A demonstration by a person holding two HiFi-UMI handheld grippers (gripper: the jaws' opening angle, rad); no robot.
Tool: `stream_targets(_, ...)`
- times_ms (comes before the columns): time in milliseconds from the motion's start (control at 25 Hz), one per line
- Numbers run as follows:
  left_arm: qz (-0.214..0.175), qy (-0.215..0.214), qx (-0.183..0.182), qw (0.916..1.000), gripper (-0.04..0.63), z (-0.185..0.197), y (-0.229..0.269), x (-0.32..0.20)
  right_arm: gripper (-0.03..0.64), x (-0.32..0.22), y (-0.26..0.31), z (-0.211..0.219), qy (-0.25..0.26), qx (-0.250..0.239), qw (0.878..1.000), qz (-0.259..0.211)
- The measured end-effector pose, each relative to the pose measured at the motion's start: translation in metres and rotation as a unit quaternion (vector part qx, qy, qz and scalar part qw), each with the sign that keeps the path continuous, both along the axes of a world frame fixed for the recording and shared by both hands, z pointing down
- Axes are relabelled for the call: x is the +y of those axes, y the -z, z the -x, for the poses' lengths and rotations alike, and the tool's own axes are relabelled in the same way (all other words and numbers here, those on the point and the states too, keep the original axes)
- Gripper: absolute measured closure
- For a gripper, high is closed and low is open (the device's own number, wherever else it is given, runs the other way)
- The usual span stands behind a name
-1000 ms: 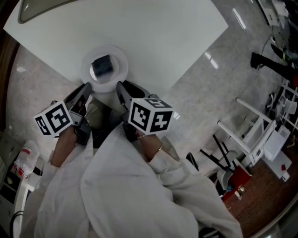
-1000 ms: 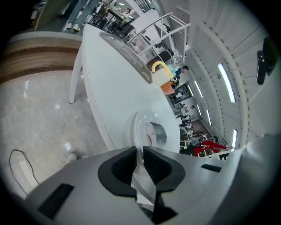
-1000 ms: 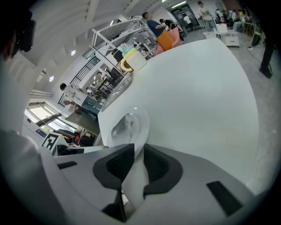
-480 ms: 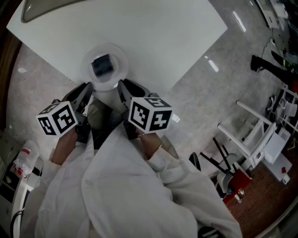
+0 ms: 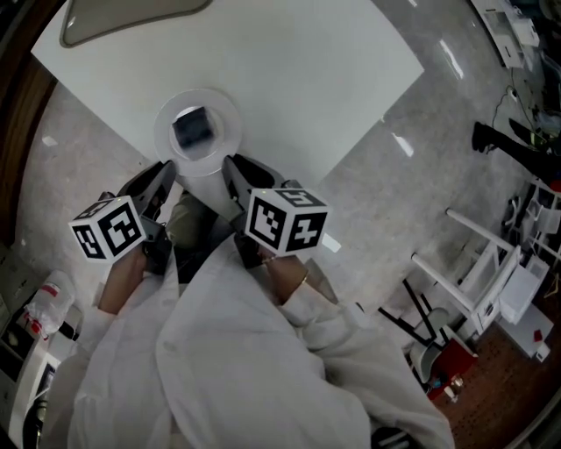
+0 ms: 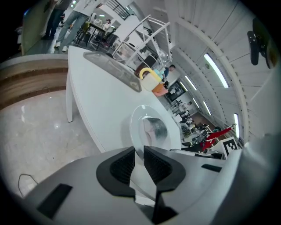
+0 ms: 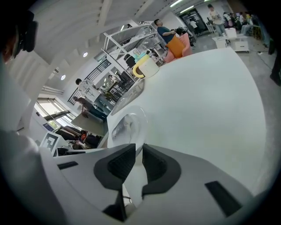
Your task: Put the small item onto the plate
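Small item (image 5: 192,128) already on plate (image 5: 166,145) at table (image 5: 289,79) edge; seemingly light, stiff, best pinched across flat sides. Left gripper (image 6: 138,154) barely parted, empty; right gripper (image 7: 139,151) closing on nothing.

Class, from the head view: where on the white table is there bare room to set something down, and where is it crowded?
Bare: the table's middle and right side, bordered by the plate, the grey tray at the far edge and the right corner. Crowded: only the near edge, where the plate holds the small dark item.

No legible text, brand, number or sign (marker cubes (image 5: 285,221) carry square patterns only).
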State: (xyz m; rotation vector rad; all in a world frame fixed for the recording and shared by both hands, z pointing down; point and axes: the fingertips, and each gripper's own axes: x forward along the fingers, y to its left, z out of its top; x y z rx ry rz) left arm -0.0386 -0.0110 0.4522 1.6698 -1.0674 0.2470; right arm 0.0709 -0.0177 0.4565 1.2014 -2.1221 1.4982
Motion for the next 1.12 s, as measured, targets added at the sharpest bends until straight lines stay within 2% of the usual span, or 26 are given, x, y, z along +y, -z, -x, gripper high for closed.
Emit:
stream_targets(360,-0.036,0.02,-0.005,0.9991,0.538,-0.003,0.015,-0.008,0.558,-0.015,0.015,-0.003,0.012,-0.013,0.999,-0.037)
stream_targets(560,-0.044,0.024,-0.011,0.9987,0.538,-0.008,0.011,0.003,0.558,-0.003,0.01,-0.007,0.015,-0.018,0.999,-0.044)
stream_targets(720,-0.047,0.015,-0.009,0.9987,0.538,0.001,0.013,0.001,0.558,-0.005,0.014,0.002,0.007,-0.016,0.998,-0.054)
stream_targets(920,-0.053,0.004,-0.006,0.9986,0.538,-0.01,0.009,0.052,0.558,0.046,0.011,-0.009,-0.008,-0.016,0.998,-0.061)
stream_targets(1120,-0.054,-0.028,-0.006,0.9981,0.537,-0.006,0.01,0.026,0.558,0.027,0.012,-0.005,-0.04,-0.014,0.997,-0.063)
